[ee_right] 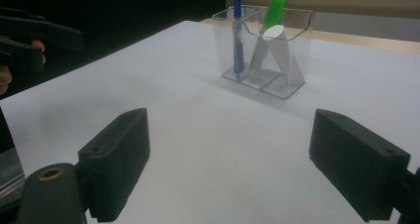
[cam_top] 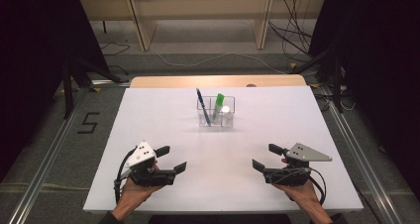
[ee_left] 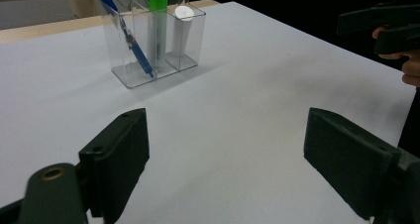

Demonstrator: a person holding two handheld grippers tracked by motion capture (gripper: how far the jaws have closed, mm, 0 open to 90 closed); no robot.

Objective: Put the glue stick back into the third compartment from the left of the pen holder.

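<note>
Reaching for the clear organizer (cam_top: 216, 112) from where both tools now hover is judged the riskiest part of what lies ahead. The left tool (cam_top: 171, 158) and the right tool (cam_top: 265, 157) are held low over the near half of the white bench (cam_top: 148, 135), each with its jaws spread wide and nothing between them, well apart from the organizer, which stands alone toward the far middle of the bench.

The organizer is light-looking, see-through and not fixed down, so it could be pushed or tipped if a jaw were brought in against its wall instead of above its rim. The blue pen (cam_top: 202, 105) is leaned at a slant in the left compartment, its upper end standing out above the rim; a pull along the wrong line could drag the whole organizer or lever it over. The green marker (cam_top: 218, 105) is likewise leaned, in the middle part, and rises above the rim just beside the pen, so both could be caught by one wide grip. A white cylinder (ee_left: 181, 30) with a round flat top is stood in the remaining compartment, hardly clearing the rim, if at all, which leaves little to be gripped; its smooth side might slip from the pads.

Clear walls may also be misjudged in depth, and a tool could be knocked against them.
</note>
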